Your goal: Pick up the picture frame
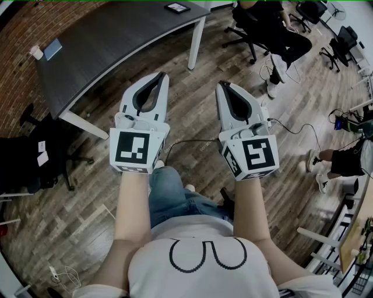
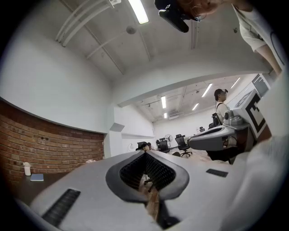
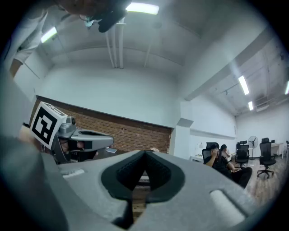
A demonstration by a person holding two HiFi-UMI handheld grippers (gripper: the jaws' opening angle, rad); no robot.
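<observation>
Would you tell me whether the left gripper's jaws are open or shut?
Shut. The left gripper shows its jaw tips meeting in its own view, with nothing held between them.

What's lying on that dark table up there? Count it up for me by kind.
frame: 1
white bottle: 1
blue pad: 1
Total: 3
</observation>
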